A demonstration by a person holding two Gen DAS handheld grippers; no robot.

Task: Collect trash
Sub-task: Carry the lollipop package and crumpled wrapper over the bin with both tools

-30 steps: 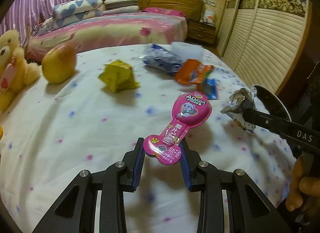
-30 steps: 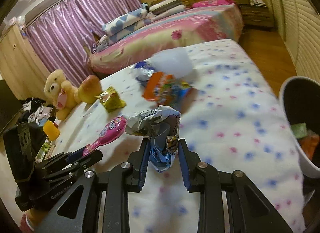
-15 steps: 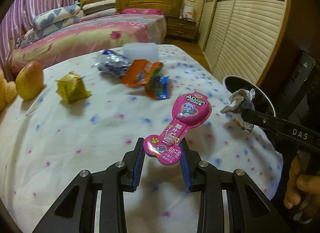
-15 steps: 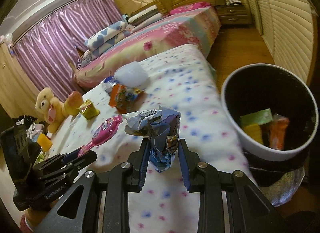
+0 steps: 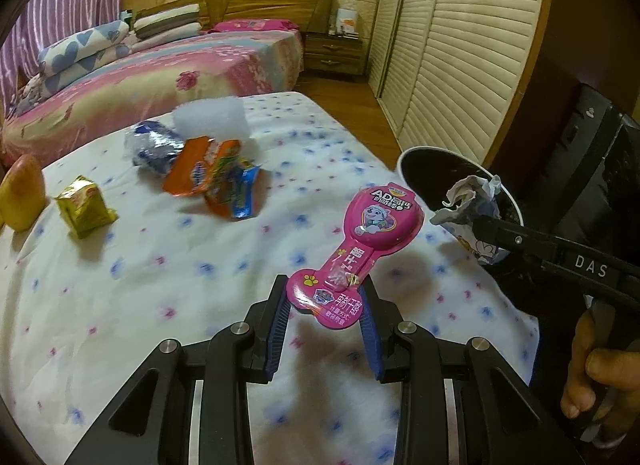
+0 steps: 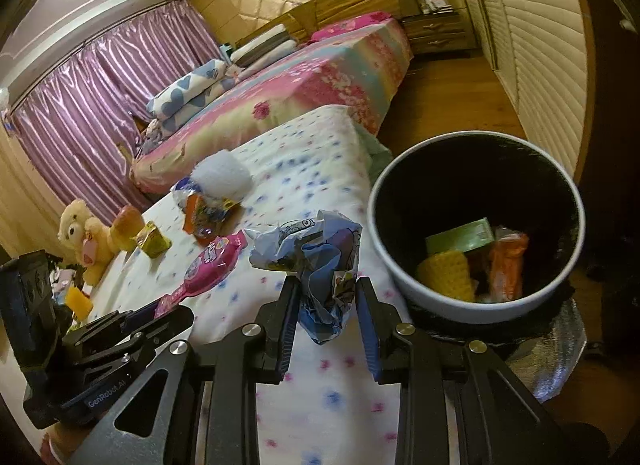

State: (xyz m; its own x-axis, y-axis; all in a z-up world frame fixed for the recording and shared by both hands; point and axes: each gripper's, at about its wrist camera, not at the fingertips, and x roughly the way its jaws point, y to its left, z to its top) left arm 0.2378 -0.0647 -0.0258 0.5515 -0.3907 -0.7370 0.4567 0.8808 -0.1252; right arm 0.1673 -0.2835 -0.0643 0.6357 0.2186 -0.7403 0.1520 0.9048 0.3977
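Observation:
My left gripper (image 5: 325,297) is shut on a pink spoon-shaped candy package (image 5: 362,243) and holds it above the white spotted bedsheet (image 5: 160,265). My right gripper (image 6: 326,297) is shut on a crumpled white-and-blue wrapper (image 6: 316,261), which also shows in the left wrist view (image 5: 472,209), just left of the round trash bin (image 6: 384,253). The bin (image 5: 416,169) holds a green box, a yellow item and an orange packet. The pink package (image 6: 212,265) and left gripper (image 6: 120,329) show at left in the right wrist view.
More trash lies on the sheet: an orange snack bag (image 5: 200,173), a blue wrapper (image 5: 152,145), a white tissue wad (image 5: 210,119), a yellow crumpled pack (image 5: 84,207). An apple (image 5: 20,193) and a teddy bear (image 6: 82,237) sit at the left. A second bed and slatted wardrobe doors stand behind.
Both grippers have swung right towards the bin with their loads still held. The bin has come fully into the right wrist view.

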